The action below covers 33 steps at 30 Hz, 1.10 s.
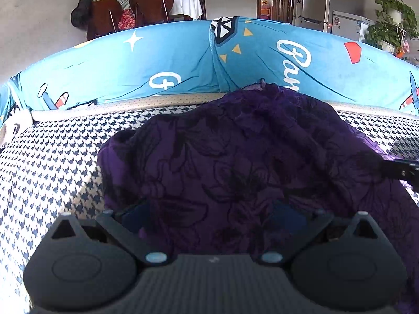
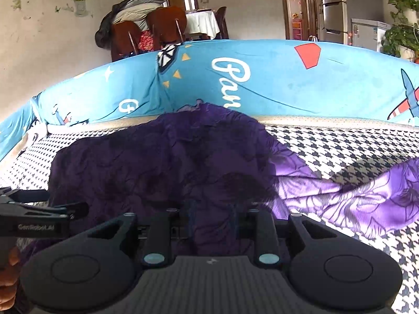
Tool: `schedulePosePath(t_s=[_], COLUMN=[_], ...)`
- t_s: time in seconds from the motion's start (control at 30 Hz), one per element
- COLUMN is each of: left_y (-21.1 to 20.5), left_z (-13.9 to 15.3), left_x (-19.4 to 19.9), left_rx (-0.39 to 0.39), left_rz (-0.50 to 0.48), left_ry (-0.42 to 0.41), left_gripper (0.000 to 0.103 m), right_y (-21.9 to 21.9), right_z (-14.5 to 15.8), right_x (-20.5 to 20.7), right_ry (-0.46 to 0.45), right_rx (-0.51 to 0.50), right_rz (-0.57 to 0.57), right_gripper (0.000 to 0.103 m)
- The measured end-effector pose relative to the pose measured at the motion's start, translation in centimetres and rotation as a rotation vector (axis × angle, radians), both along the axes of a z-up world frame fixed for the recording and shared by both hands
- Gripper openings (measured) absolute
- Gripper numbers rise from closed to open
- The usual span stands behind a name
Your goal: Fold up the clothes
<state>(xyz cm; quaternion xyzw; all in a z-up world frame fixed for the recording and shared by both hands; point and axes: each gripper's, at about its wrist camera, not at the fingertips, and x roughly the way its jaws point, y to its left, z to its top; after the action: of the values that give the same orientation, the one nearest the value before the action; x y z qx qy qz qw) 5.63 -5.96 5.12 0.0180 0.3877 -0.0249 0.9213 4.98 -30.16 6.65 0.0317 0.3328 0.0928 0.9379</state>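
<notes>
My left gripper [image 1: 209, 217] sits low with its 2 jaws wide apart around the near edge of the purple cloth [image 1: 235, 157]. My right gripper [image 2: 212, 217] has its jaws pinched on the same edge. The cloth is soft, thin and light, bunched on the checked couch [image 1: 52, 162]. Grab edges.

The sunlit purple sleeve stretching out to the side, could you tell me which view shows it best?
The right wrist view: the sleeve spreads flat across the houndstooth cover. The left wrist view shows only a sliver at the garment's right edge.
</notes>
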Motion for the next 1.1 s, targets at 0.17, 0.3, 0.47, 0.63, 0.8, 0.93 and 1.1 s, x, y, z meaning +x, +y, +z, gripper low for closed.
schedulePosePath(t_s=[0.17, 0.3, 0.47, 0.63, 0.8, 0.93, 1.1], left_y=[-1.3, -2.3, -2.9, -3.0, -2.5, -2.3, -2.5], left_z=[-0.3, -0.5, -0.2, -0.2, -0.6, -0.9, -1.2], left_x=[2.5, 4.5, 4.6, 4.7, 5.2, 5.4, 5.5], left_rx=[-0.007, -0.013, -0.037, -0.055, -0.08, -0.097, -0.099], left_rz=[-0.02, -0.036, -0.044, -0.041, -0.007, 0.019, 0.026], left_ry=[0.005, 0.008, 0.012, 0.021, 0.056, 0.086, 0.099], left_gripper=[0.103, 0.103, 0.103, 0.103, 0.103, 0.103, 0.103], right_y=[-2.4, -4.7, -6.7, -7.3, -6.3, -5.9, -5.3], right_z=[-0.8, -1.5, -2.6, -4.1, -5.8, -5.9, -5.9], right_x=[4.4, 7.5, 10.2, 11.7, 12.4, 12.6, 12.7], right_ry=[-0.009, -0.011, -0.014, 0.028, 0.05, 0.042, 0.03], right_rx=[-0.02, 0.006, 0.026, 0.045, -0.009, -0.031, -0.046], right_rz=[-0.088, -0.132, -0.155, -0.132, -0.106, -0.093, -0.071], right_gripper=[0.032, 0.035, 0.056, 0.06, 0.06, 0.059, 0.027])
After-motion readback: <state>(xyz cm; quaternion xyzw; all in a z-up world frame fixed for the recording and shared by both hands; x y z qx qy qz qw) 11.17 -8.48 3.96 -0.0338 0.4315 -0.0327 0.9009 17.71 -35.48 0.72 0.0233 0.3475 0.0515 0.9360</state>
